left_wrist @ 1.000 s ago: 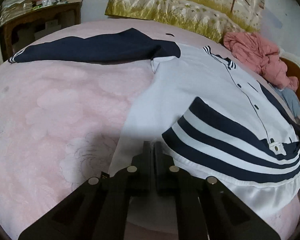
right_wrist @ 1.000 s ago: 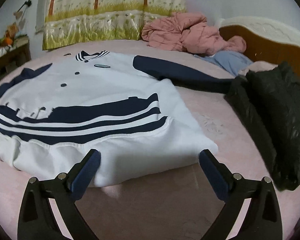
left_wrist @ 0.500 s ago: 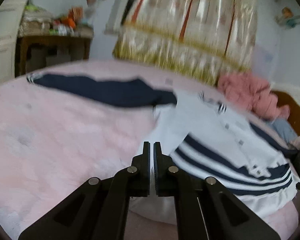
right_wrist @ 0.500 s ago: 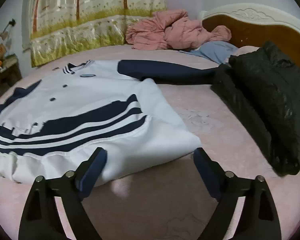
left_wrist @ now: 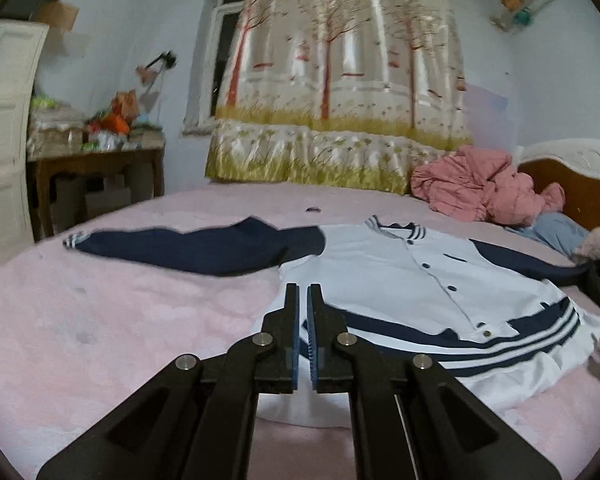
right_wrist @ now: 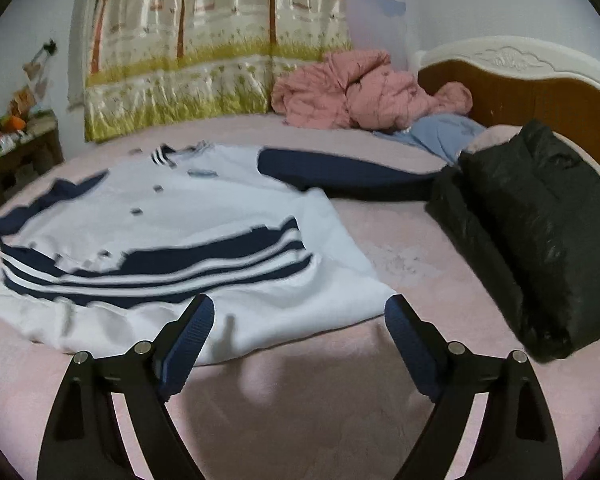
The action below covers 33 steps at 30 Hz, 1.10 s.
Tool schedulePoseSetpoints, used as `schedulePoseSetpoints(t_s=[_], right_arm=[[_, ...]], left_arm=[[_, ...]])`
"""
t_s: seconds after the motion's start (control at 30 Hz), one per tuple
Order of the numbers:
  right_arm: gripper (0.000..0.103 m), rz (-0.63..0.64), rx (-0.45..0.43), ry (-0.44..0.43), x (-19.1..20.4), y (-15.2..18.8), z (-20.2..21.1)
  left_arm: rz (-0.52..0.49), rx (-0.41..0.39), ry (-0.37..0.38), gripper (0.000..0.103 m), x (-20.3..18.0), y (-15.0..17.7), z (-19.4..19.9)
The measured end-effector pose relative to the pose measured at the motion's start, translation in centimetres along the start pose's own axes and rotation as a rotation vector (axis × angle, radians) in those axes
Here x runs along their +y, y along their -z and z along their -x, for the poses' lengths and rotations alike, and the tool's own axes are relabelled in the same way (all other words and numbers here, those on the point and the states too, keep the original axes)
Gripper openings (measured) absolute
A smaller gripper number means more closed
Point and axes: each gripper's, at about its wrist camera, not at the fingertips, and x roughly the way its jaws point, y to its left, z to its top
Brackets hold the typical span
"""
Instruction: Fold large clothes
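Left wrist view: my left claw [left_wrist: 303, 300] pressed together, holds nothing, raised above bed [left_wrist: 100, 320]. Jacket [left_wrist: 400, 280] lies flat, buttoned front up, sleeves spread out, I think ready for first fold; hem just under claw tips.

Right wrist view: my right claw [right_wrist: 300, 316] wide apart, empty. Jacket [right_wrist: 180, 232] hem corner lies between fingers, just ahead, not touched.

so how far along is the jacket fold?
Done: the white and navy jacket lies spread flat, buttoned, on the pink bedspread; no fold visible. In hand: nothing. Left gripper is shut and empty above the hem, right gripper open just short of the hem. Left: both navy sleeves remain spread outward, so every fold.
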Motion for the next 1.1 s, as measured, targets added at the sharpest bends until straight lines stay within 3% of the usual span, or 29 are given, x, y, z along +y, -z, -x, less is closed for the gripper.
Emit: schedulePoseSetpoints(t_s=[0.1, 0.13, 0.17, 0.27, 0.37, 0.5, 0.57, 0.6, 0.7, 0.77, 0.9, 1.1], right_arm=[[0.089, -0.003, -0.060, -0.002, 0.2, -0.9, 2.2], [0.089, 0.005, -0.078, 0.003, 0.4, -1.3, 2.9], [0.089, 0.015, -0.092, 0.010, 0.6, -1.6, 3.5], [0.089, 0.038, -0.125, 0.011, 1.0, -2.2, 5.2], [0.089, 0.053, -0.148, 0.016, 1.3, -2.5, 6.4], [0.092, 0.049, -0.180, 0.018, 1.6, -2.6, 7.5], [0.096, 0.042, -0.197, 0.012, 1.7, -2.6, 7.9], [0.103, 0.043, -0.203, 0.007, 1.9, -2.6, 8.1], [0.103, 0.076, -0.201, -0.006, 2.6, -2.3, 8.6], [0.103, 0.104, -0.201, -0.001, 3.0, -2.2, 8.8], [0.103, 0.143, -0.236, 0.027, 3.8, -1.7, 9.8], [0.103, 0.176, -0.222, 0.014, 4.6, -1.6, 9.8]], left_arm=[[-0.038, -0.028, 0.024, 0.016, -1.6, -0.3, 1.7], [-0.044, -0.028, 0.026, 0.030, -2.1, -0.5, 2.1], [-0.043, -0.029, 0.018, 0.054, -2.5, -0.8, 2.5], [-0.047, -0.098, 0.034, 0.080, -4.2, -1.4, 5.2], [-0.062, -0.132, 0.053, 0.099, -5.7, -2.2, 7.1], [-0.074, -0.175, 0.080, 0.103, -7.1, -3.2, 8.6], [-0.101, -0.197, 0.075, 0.103, -7.8, -3.5, 9.1], [-0.118, -0.204, 0.068, 0.103, -8.2, -3.5, 9.2], [-0.129, -0.233, 0.028, 0.103, -9.0, -3.3, 9.6], [-0.119, -0.256, 0.055, 0.103, -9.2, -3.2, 9.9], [-0.152, -0.255, 0.062, 0.103, -9.9, -3.4, 10.1], [-0.154, -0.214, 0.076, 0.103, -9.9, -3.0, 10.0]])
